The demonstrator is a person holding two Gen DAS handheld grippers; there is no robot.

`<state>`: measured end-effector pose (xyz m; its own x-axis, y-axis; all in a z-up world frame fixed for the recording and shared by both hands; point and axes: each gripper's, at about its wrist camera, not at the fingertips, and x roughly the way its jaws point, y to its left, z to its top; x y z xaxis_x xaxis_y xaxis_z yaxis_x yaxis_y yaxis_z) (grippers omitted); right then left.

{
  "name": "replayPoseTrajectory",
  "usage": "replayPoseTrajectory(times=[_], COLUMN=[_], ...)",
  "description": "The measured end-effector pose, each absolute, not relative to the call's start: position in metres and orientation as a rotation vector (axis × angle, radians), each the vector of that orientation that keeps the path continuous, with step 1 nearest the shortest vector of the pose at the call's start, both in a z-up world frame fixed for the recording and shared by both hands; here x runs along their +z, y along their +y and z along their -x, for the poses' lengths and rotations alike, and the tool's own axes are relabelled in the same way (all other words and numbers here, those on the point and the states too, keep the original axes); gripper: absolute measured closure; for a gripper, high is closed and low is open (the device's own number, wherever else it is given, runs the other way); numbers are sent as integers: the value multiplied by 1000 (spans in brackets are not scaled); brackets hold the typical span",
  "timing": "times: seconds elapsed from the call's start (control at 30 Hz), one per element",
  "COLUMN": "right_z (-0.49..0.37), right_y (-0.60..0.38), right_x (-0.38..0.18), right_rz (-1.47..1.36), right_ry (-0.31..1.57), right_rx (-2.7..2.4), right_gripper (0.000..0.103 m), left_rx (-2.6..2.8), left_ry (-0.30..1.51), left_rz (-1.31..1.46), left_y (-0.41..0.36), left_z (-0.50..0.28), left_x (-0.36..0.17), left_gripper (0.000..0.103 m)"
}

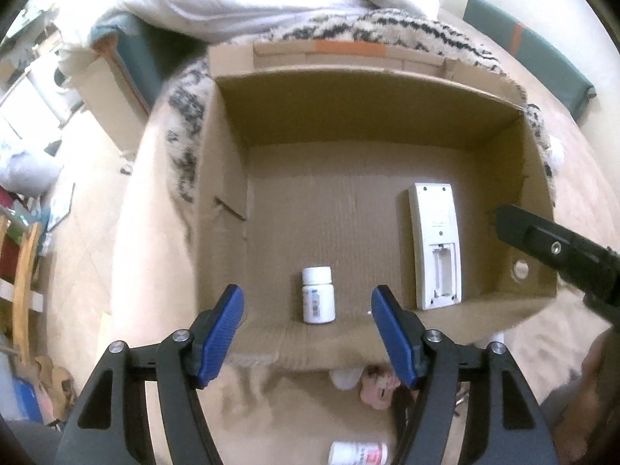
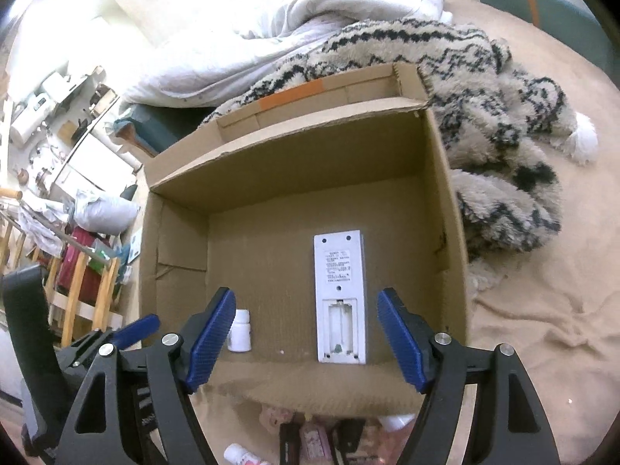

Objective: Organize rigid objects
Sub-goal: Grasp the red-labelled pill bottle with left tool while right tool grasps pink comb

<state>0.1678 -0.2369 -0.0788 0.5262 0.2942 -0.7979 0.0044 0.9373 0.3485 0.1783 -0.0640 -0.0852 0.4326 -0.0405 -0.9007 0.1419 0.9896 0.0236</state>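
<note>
**Both Grippers Open Above Cardboard Box Holding 2 Items**

While both grippers hang over the near wall of the cardboard box (image 1: 348, 124), neither one holds anything. The left gripper (image 1: 307, 312) has its 2 blue pads (image 1: 221, 333) set well apart, with empty air between them. The right gripper (image 2: 306, 317) is spread wider, and its blue pads (image 2: 209, 341) touch nothing.

Box contents:
- 1 white pill bottle (image 1: 317, 294) lies on its side on the box floor, close to the near wall, cap pointing toward the far wall. In the left wrist view it appears between the left pads but below them, untouched.
- 1 white remote control (image 1: 436, 244) lies face down at the right of the floor, near the right wall. Its battery cover is off and the empty battery bay faces up at the near end. In the right wrist view it appears between the right pads, not in contact with them.

The bottle and the remote are well apart.

Surroundings: the box rests on a beige bedsheet (image 2: 534, 329). A shaggy black-and-cream blanket (image 2: 484, 124) lies behind and to the right of the box, and a white duvet (image 2: 290, 11) lies beyond it. More small items, including another white bottle (image 1: 358, 453), lie on the sheet in front of the box, partly hidden by the gripper arms.
</note>
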Motion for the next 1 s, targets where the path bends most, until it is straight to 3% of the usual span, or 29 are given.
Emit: replayPoseTrajectory(times=[0.23, 0.53, 0.77, 1.0], right_z=[-131, -103, -98, -100], right_y=[-247, -243, -245, -263], right_x=[-78, -90, -107, -137], right_rz=[-369, -375, -391, -413], right_ry=[1020, 1075, 1151, 1288], right_rx=[170, 159, 124, 41], right_gripper=[23, 23, 23, 23], left_rx=[-86, -25, -205, -242], left_ry=[1107, 1243, 1417, 1452], left_rz=[-57, 75, -63, -104], left_y=[-39, -14, -62, -82], left_z=[-147, -118, -92, -80], left_x=[-79, -112, -148, -161], left_gripper=[34, 34, 34, 34])
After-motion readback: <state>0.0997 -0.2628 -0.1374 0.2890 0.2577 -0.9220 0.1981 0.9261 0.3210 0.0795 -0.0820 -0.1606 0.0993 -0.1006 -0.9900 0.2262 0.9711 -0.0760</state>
